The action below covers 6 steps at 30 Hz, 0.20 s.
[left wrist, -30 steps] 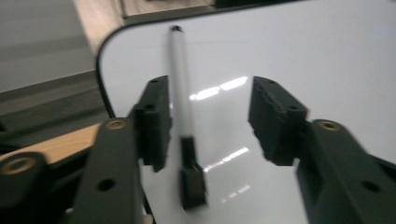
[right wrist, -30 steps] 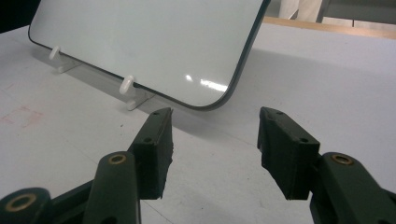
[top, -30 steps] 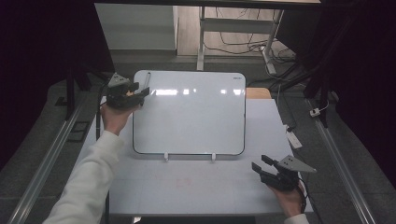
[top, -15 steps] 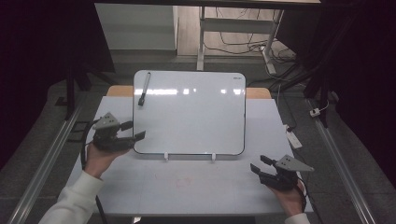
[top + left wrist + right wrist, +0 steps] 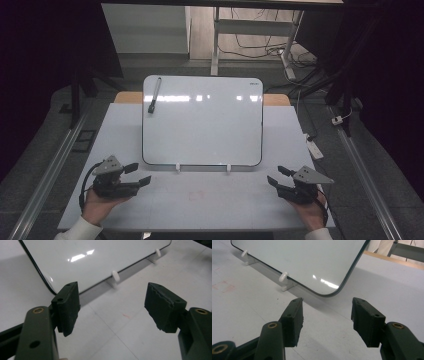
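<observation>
A whiteboard (image 5: pixel 202 122) leans on two small white feet in the middle of the table. A black marker (image 5: pixel 154 94) lies on its top left corner. My left gripper (image 5: pixel 137 174) is open and holds nothing, low at the front left, just off the board's near left corner (image 5: pixel 50 287). My right gripper (image 5: pixel 276 175) is open too, at the front right beside the board's near right corner (image 5: pixel 329 293). In the left gripper view (image 5: pixel 112 307) and the right gripper view (image 5: pixel 327 320) only bare table lies between the jaws.
The white table (image 5: pixel 210 200) has a faint red mark (image 5: pixel 196 195) near its front middle. A white power strip (image 5: pixel 314 148) lies off the right edge. Metal rails run along both sides, and cables trail on the floor behind.
My left gripper has let go of the marker on the board's top left corner and drawn back to the front left of the table. The right gripper has barely moved.
</observation>
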Motion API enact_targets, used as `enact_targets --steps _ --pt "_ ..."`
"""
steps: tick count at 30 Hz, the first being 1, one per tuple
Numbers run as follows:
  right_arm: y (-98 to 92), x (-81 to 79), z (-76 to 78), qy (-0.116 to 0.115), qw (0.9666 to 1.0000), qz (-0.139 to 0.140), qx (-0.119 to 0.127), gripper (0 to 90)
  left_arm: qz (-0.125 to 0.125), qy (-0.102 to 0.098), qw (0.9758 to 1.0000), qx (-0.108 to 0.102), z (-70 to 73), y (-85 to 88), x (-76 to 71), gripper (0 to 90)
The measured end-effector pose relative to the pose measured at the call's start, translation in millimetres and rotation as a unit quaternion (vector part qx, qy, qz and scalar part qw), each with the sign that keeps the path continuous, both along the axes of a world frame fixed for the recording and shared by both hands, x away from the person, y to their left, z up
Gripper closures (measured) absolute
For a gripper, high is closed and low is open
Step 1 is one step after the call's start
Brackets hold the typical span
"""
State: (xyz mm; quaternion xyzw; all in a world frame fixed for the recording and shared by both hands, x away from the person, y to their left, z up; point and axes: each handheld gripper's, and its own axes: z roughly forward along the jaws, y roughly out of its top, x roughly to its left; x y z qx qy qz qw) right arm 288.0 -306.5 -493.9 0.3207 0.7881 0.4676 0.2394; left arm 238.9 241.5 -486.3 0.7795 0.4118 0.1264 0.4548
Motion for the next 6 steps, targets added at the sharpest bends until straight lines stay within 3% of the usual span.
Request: enact_targets --steps 6 --pt "2.5 -0.7 2.9 -0.008 0.9999 0.007 -0.005 42.3 0.0 0.006 1.0 -0.002 -7.6 1.6 -5.2 28.6"
